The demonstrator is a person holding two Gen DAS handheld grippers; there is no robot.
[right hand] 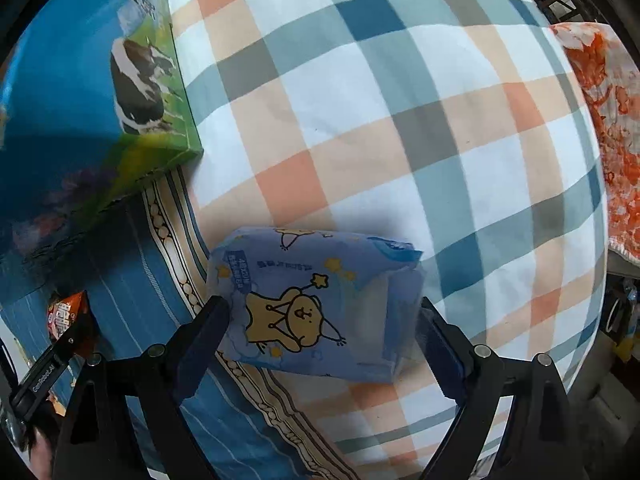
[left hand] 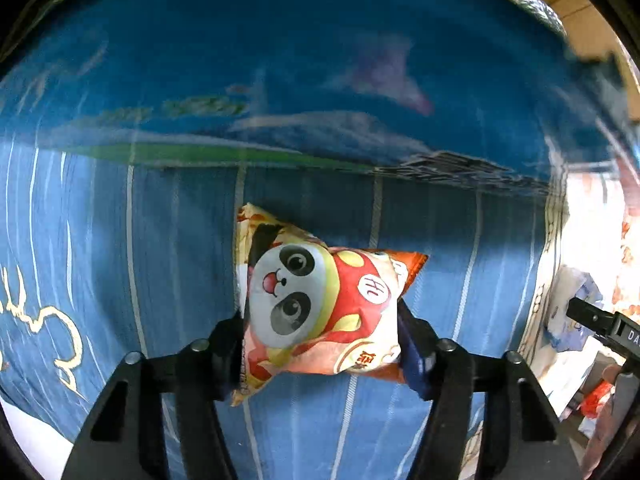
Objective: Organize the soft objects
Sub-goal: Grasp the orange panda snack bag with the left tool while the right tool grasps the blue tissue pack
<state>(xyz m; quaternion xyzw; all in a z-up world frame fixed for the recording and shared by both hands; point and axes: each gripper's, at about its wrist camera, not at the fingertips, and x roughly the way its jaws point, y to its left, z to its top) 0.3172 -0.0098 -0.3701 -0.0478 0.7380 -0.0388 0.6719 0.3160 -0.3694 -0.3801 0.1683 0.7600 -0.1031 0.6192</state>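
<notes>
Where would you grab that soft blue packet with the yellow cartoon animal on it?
Across its middle, from straight above. The soft blue plastic tissue packet lies flat on the checked bedsheet, its two short ends exposed. The right tool already straddles those ends, open, so closing there should pinch it evenly.

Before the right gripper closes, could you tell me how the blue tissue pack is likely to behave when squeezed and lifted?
The blue tissue pack looks soft: its wrapper is creased, so it will probably squash under the right gripper. It seems light for its size. The glossy film may slip a little.
</notes>
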